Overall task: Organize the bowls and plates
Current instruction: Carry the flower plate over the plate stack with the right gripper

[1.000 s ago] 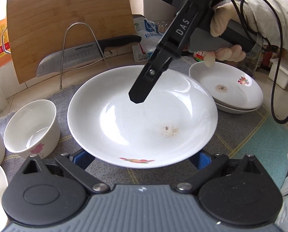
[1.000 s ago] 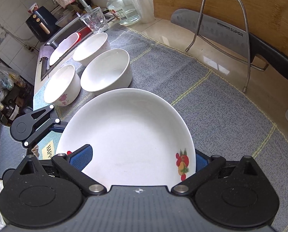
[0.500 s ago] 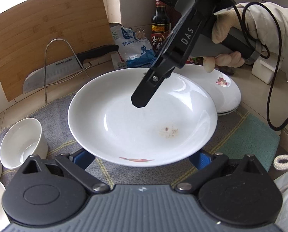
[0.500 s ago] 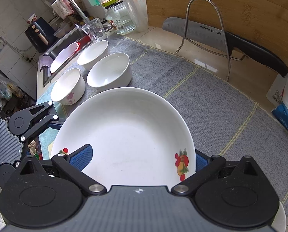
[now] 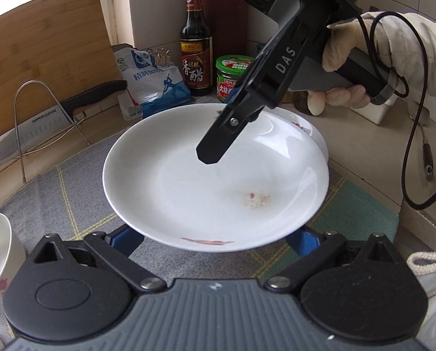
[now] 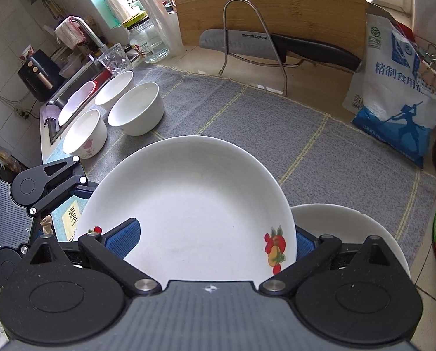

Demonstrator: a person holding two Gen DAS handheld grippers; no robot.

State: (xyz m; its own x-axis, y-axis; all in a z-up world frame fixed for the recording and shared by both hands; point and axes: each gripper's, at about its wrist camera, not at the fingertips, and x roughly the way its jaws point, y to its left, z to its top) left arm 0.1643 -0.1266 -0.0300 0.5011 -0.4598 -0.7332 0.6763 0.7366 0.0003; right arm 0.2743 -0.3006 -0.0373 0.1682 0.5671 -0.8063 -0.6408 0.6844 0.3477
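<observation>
A white plate [image 5: 206, 193] with a fruit print is held in the air between both grippers, above the grey mat. My left gripper [image 5: 215, 239] grips its near rim; my right gripper [image 6: 215, 242] grips the opposite rim, one finger [image 5: 218, 143] lying over the plate. The plate also shows in the right wrist view [image 6: 194, 204]. A stack of white plates [image 6: 352, 228] sits just beyond and beneath it, at the right [image 5: 308, 125]. Three white bowls [image 6: 136, 111] stand at the mat's far left end.
A bamboo cutting board [image 5: 42, 58] and a knife [image 5: 42, 117] on a wire rack stand at the back. A salt bag [image 5: 153, 84], vinegar bottle [image 5: 196, 44] and green-lidded jar [image 5: 232, 76] crowd the corner. The sink [image 6: 72, 87] lies past the bowls.
Both grippers have carried the plate to the right, away from the bowls, until it hangs partly over the stacked plates. The grip has not changed.
</observation>
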